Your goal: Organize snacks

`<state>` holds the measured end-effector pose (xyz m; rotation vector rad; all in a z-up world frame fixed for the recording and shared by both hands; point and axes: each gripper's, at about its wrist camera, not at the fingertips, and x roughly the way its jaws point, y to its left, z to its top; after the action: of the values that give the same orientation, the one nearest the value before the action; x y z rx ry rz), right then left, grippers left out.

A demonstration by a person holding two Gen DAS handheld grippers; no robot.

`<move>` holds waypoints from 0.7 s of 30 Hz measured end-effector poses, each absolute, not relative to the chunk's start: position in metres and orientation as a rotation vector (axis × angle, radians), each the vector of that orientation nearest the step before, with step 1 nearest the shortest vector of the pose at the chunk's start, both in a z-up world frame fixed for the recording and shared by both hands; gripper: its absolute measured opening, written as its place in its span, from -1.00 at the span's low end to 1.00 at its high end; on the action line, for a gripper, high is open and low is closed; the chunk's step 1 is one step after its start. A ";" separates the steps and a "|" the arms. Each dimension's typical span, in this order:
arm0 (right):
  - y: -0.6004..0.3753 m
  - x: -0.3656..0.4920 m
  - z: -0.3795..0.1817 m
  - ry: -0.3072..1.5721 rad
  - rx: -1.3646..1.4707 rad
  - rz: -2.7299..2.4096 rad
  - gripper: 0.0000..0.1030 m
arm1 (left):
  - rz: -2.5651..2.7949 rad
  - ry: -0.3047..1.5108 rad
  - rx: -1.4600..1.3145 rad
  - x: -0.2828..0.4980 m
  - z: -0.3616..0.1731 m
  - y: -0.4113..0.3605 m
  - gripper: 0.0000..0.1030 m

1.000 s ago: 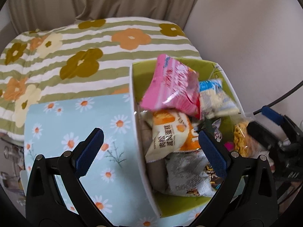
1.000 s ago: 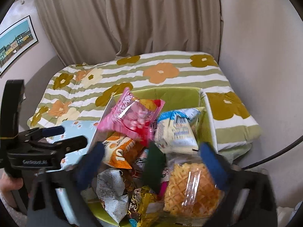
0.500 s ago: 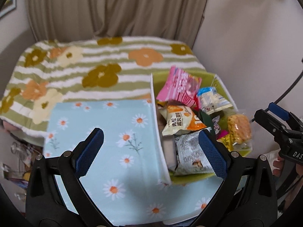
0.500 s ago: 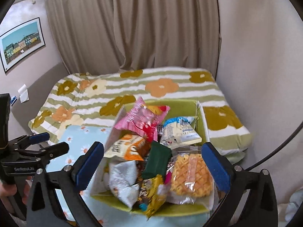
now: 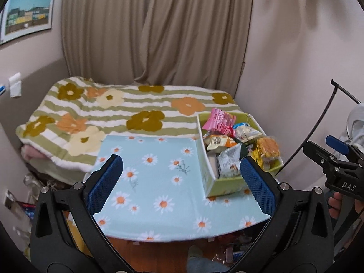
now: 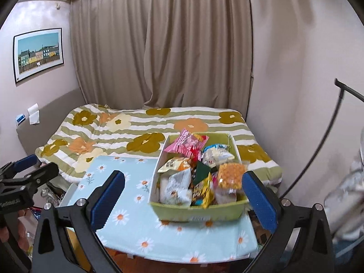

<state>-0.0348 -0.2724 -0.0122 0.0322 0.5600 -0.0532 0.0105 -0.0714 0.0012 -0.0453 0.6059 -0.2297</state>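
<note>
— Hovering over the near edge of the table, the left gripper has its blue pads spread wide; the jaws have just been opening and there's nothing between them.

— And the right gripper?

— Same story: jaws wide apart, nothing clamped. The green box only sits beyond its fingers, no pad touching it.

— Where's that box exactly?

— At the table's right edge, towards the far right corner, on the daisy-print cloth. It's heaped with snacks: a pink packet sticking up at the far end, a white-and-orange pouch below it, a silver bag at the near left, a waffle pack at the near right.

— Anything loose on the cloth?

— I can't see any packet outside the box.

— Behind it all?

— The bed, with its striped flower blanket, touching the table's far edge, and beige curtains beyond.
</note>
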 end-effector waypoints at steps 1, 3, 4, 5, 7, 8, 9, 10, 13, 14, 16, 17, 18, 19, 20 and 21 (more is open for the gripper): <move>-0.269 -0.041 -0.014 0.560 0.034 -0.055 0.99 | -0.219 0.597 -0.036 -0.001 0.001 -0.067 0.99; -0.263 -0.052 -0.018 0.559 0.029 -0.063 0.99 | -0.201 0.584 -0.020 -0.014 0.000 -0.061 0.99; -0.261 -0.056 -0.020 0.558 0.028 -0.066 0.99 | -0.197 0.578 -0.013 -0.023 0.000 -0.059 0.99; -0.259 -0.060 -0.022 0.558 0.030 -0.067 0.99 | -0.195 0.571 -0.008 -0.028 0.000 -0.057 0.99; -0.256 -0.066 -0.023 0.555 0.034 -0.068 0.99 | -0.188 0.555 0.001 -0.039 0.000 -0.053 0.99; -0.256 -0.069 -0.023 0.551 0.034 -0.070 0.99 | -0.189 0.551 0.002 -0.041 0.000 -0.052 0.99; -0.255 -0.071 -0.022 0.546 0.034 -0.073 0.99 | -0.190 0.547 0.002 -0.044 0.000 -0.052 0.99; -0.255 -0.072 -0.022 0.542 0.033 -0.076 0.99 | -0.191 0.542 0.002 -0.047 0.001 -0.050 0.99; -0.255 -0.077 -0.019 0.531 0.034 -0.082 0.99 | -0.187 0.528 0.008 -0.052 0.004 -0.050 0.99; -0.255 -0.078 -0.018 0.527 0.034 -0.085 0.99 | -0.183 0.522 0.012 -0.054 0.004 -0.051 0.99; -0.255 -0.078 -0.017 0.523 0.034 -0.088 0.99 | -0.183 0.514 0.018 -0.055 0.006 -0.052 0.99; -0.255 -0.078 -0.017 0.522 0.034 -0.089 0.99 | -0.183 0.511 0.018 -0.055 0.007 -0.052 0.99; -0.254 -0.078 -0.016 0.520 0.033 -0.091 0.99 | -0.185 0.510 0.018 -0.055 0.007 -0.052 0.99; -0.254 -0.078 -0.016 0.519 0.032 -0.092 0.99 | -0.187 0.510 0.018 -0.055 0.008 -0.053 0.99; -0.254 -0.079 -0.016 0.519 0.032 -0.092 0.99 | -0.189 0.510 0.018 -0.055 0.008 -0.053 0.99; -0.254 -0.079 -0.016 0.517 0.032 -0.092 0.99 | -0.191 0.509 0.019 -0.055 0.008 -0.054 0.99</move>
<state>-0.0790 -0.2537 -0.0157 0.0321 0.5173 -0.0923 -0.0552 -0.0537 0.0078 0.0187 0.5090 -0.1909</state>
